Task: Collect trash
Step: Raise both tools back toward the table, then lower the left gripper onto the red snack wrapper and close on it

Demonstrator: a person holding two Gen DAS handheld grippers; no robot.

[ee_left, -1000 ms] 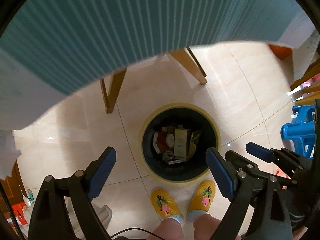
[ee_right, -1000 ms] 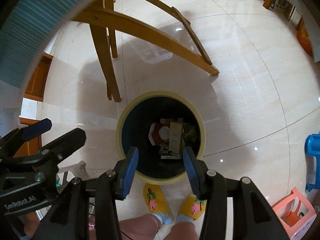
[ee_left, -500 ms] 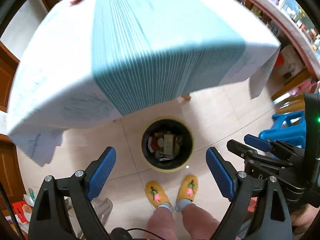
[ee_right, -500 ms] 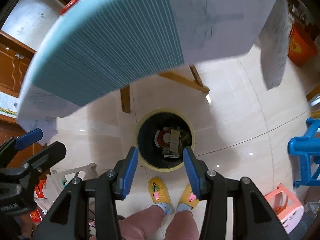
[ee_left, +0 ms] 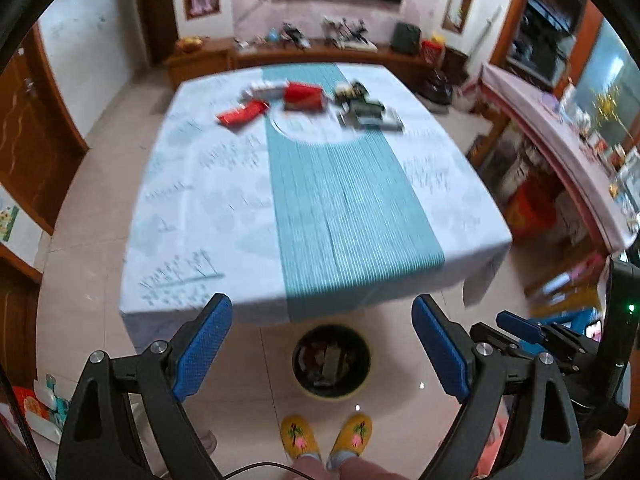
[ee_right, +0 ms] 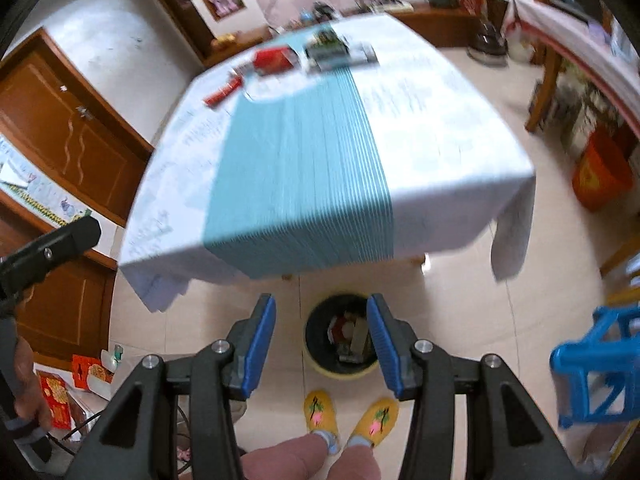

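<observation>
The big surface (ee_left: 224, 184) is sitting in the middle of the room, wearing a white cloth with a teal striped runner (ee_left: 344, 208) down its middle. The trash is lying at the far end of it, well apart from both claws: a red box (ee_left: 303, 95), a flat red packet (ee_left: 242, 114), and a pile of dark and grey boxes (ee_left: 366, 114). The pictures are blurry, so the small pieces are hard to tell apart.

On the floor, just under the near edge, a round trash bin (ee_left: 331, 361) with a yellow rim is standing. It is already holding some boxes. The person's yellow slippers (ee_left: 326, 436) are right beside it.

The left claw (ee_left: 322, 350) is standing wide apart and holding nothing. The right claw (ee_right: 322, 346) is standing partly apart and is also holding nothing.

The step now looks like reaching for more trash. To do it well, the person should probably lean far over the surface, pick one piece at a time, and bring a claw down around a box's narrow sides. The flat packet may be slippery, so grabbing it by an edge could help.
</observation>
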